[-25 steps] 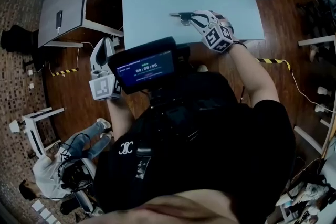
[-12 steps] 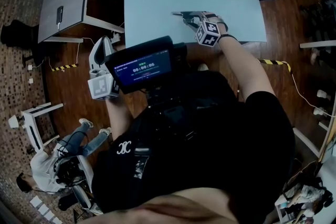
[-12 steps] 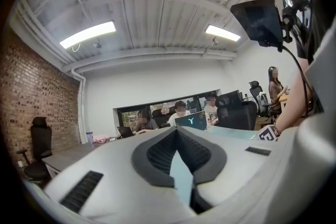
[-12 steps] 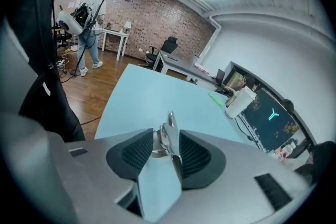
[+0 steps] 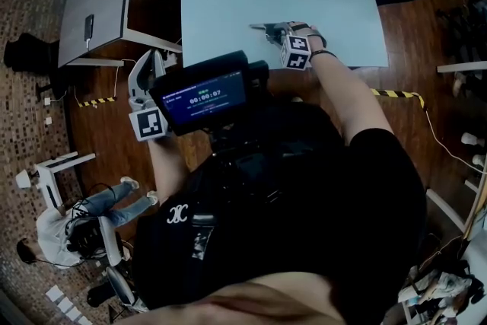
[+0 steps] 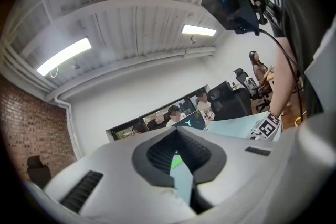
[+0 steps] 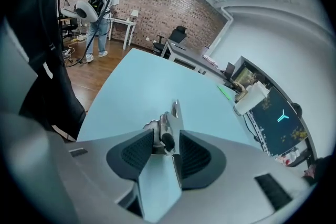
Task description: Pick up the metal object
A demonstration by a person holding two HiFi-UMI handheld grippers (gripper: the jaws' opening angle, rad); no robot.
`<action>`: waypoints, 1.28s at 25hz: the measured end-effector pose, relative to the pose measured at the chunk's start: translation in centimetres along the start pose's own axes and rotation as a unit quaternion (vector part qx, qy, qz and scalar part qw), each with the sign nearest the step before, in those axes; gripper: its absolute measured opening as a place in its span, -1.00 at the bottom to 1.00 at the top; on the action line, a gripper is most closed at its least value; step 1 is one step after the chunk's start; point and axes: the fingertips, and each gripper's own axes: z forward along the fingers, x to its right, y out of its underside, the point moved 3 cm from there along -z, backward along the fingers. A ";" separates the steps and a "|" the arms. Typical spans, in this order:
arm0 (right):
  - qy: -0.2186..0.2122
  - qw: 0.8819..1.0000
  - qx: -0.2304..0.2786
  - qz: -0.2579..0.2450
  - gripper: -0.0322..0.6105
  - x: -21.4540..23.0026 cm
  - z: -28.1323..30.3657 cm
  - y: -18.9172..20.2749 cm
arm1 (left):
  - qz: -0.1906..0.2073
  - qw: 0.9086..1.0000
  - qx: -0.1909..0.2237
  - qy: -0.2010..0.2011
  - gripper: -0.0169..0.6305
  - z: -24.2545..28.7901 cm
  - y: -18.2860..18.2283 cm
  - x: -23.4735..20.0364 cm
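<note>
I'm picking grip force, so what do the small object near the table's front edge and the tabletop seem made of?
The object looks like bare metal: silvery, shiny, with bright glints along it; its dark rounded end may be rubber or plastic. The tabletop looks like smooth, matte pale-blue laminate or painted board, evenly coloured; which one is unclear.

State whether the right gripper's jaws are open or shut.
Open. On the right gripper they have just been opening; the metal object lies between them, gap showing.
</note>
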 end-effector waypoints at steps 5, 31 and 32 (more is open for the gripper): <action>0.000 1.000 -0.011 -0.011 -0.42 -0.1 0.7 0.7 | 0.014 1.000 0.019 -0.008 -0.95 0.0 -1.0 0.0; 0.033 0.975 0.081 0.205 -0.69 4.6 -3.4 -1.0 | -0.003 1.000 0.009 -0.014 -0.95 1.1 -0.5 -1.2; 0.041 0.968 0.096 0.226 -0.69 5.1 -4.1 -0.9 | -0.004 1.000 0.011 -0.011 -0.95 1.4 -0.6 -0.8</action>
